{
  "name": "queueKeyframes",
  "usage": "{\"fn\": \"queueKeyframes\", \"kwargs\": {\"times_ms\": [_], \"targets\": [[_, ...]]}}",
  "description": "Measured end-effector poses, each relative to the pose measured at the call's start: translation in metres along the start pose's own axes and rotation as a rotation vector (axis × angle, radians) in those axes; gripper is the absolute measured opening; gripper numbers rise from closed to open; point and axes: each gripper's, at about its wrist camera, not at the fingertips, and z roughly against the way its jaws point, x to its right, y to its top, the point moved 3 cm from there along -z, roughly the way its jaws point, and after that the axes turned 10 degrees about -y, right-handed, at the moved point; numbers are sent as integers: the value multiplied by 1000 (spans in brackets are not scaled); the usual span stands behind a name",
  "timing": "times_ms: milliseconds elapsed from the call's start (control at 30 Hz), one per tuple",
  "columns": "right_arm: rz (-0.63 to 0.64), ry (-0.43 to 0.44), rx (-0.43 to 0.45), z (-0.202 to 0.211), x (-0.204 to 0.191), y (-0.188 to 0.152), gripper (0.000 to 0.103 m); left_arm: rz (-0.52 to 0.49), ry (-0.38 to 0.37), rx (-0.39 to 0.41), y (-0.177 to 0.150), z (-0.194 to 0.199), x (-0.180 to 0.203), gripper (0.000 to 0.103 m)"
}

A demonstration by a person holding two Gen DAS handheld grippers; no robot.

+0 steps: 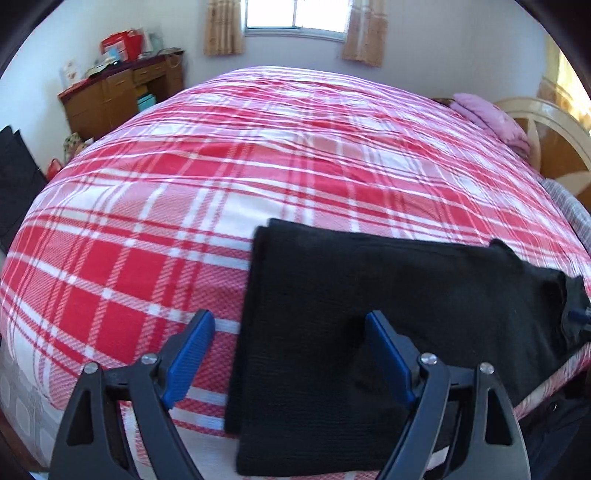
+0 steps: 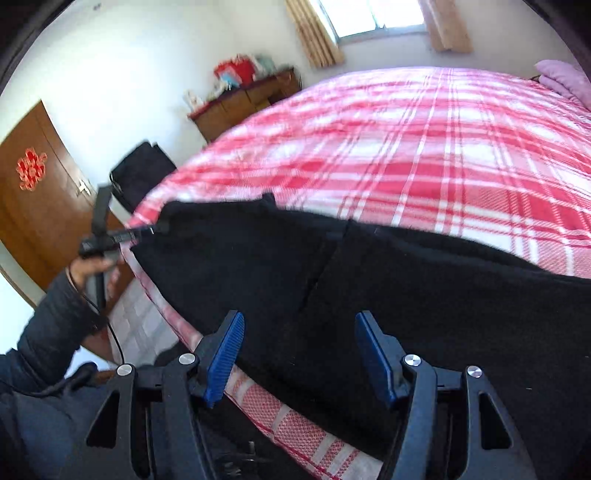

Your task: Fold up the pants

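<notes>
The black pants (image 1: 369, 295) lie flat on the bed (image 1: 258, 147), on the red-and-white plaid bedcover (image 1: 147, 240), along the bed's near edge. They are folded lengthwise, with layered edges visible at the end nearest the left tool. In the right wrist view the pants (image 2: 406, 295) run across the near edge of the bed (image 2: 406, 129), and a seam or fold line crosses the fabric ahead of the right tool.

Left tool (image 1: 288, 325): jaws wide apart, nothing between the blue pads (image 1: 188, 354). It hovers above the end of the pants. One pad is over the plaid bedcover and the other over the black fabric. No contact with the fabric is visible. In the right wrist view the left tool (image 2: 155, 230) appears at the far-left end of the pants, carried by a hand (image 2: 88, 269) in a dark sleeve (image 2: 55, 325).

Right tool (image 2: 299, 332): jaws apart, empty. Both blue pads (image 2: 225, 354) hang above the pants near the bed's edge, without visible contact.

Beyond the bed's far side stand a wooden desk (image 1: 118, 92) with red boxes (image 1: 122, 44) on top, and a window (image 1: 295, 14) with beige curtains (image 1: 221, 29). A pink pillow (image 1: 495, 118) lies at the headboard (image 1: 546, 129) end of the bed. A brown door (image 2: 33, 206) with a red ornament (image 2: 31, 168) stands left of the bed in the right wrist view.
</notes>
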Motion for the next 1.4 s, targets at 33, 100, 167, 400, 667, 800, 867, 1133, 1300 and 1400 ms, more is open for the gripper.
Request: {"fn": "queueKeyframes", "kwargs": {"times_ms": [33, 100, 167, 400, 667, 800, 867, 1133, 1300, 1400], "targets": [[-7, -5, 17, 1, -1, 3, 64, -13, 8, -3, -1, -2, 2, 85], [-21, -8, 39, 3, 0, 6, 64, -29, 15, -4, -1, -4, 0, 85], [-44, -5, 46, 6, 3, 6, 64, -18, 0, 3, -1, -2, -3, 84], [-78, -41, 37, -4, 11, 5, 64, -21, -2, 6, -2, -2, -3, 78], [-86, -47, 48, -5, 12, 5, 64, -72, 47, 9, -3, -4, 9, 61], [-81, -55, 47, -6, 12, 3, 64, -63, 24, 9, -2, -2, 8, 40], [-77, -62, 50, -6, 12, 3, 64, -64, 2, 3, -2, -1, 13, 28], [-70, -82, 68, -2, 13, 2, 64, -151, 50, 30, 3, 17, 39, 23], [-74, -92, 83, 3, 15, 4, 64, -217, 48, 60, 10, 32, 61, 23], [-77, -98, 99, 10, 17, 5, 64, -244, 14, 77, 14, 41, 78, 23]]}}
